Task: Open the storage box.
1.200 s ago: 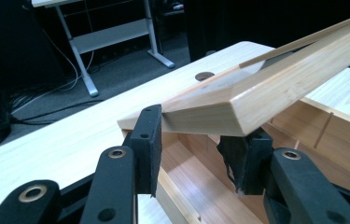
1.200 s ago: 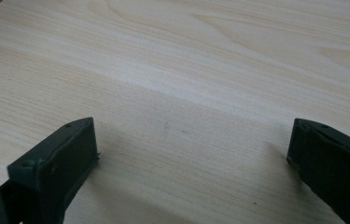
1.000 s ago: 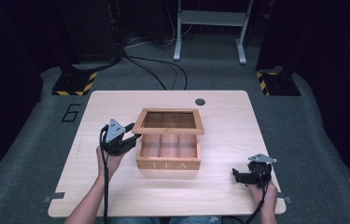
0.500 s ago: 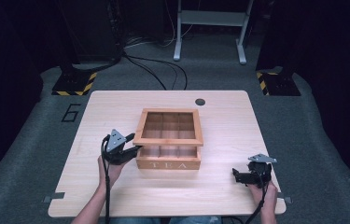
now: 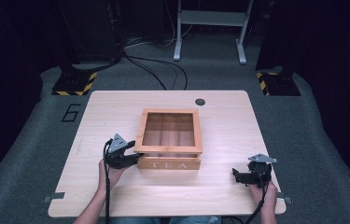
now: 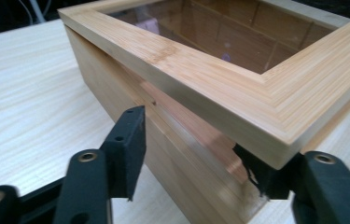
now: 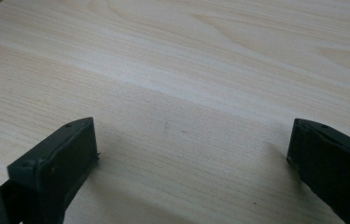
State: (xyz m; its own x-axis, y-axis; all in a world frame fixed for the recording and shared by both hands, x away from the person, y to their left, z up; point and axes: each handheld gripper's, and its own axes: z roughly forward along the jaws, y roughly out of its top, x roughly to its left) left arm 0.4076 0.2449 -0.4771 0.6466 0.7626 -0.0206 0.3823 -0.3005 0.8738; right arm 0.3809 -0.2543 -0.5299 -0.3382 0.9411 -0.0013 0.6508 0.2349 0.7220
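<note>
Table (image 5: 219, 196): pale wood-grain top; carries the box near the middle and both grippers along the person's edge.
Tea box (image 5: 169, 163): bamboo box with "TEA" on its front wall, standing just left of the table's centre, front wall facing the person. Dividers show through the lid, so the inside is split into compartments; I cannot tell whether anything lies in them.
Lid (image 5: 169, 150): bamboo frame around a clear pane, lying down on the box. In the left gripper view its corner (image 6: 275, 140) overhangs the wall below, which gives a lip to catch from beneath.
Left gripper (image 5: 133, 156): at the box's front left corner, low beside the wall. Its jaws have just been opening and now stand parted around that corner, one pad (image 6: 128, 140) clear of the side wall, the other tucked under the lid's overhang; neither looks pressed on. Judged a release after lowering the lid.
Right gripper (image 5: 239, 176): rests on the table at the front right, well apart from the box. Jaws spread wide with only bare table between them (image 7: 186, 144); likely parked while the other hand works.
Round cap (image 5: 200, 101): small dark disc set in the table near the far edge, behind the box.
</note>
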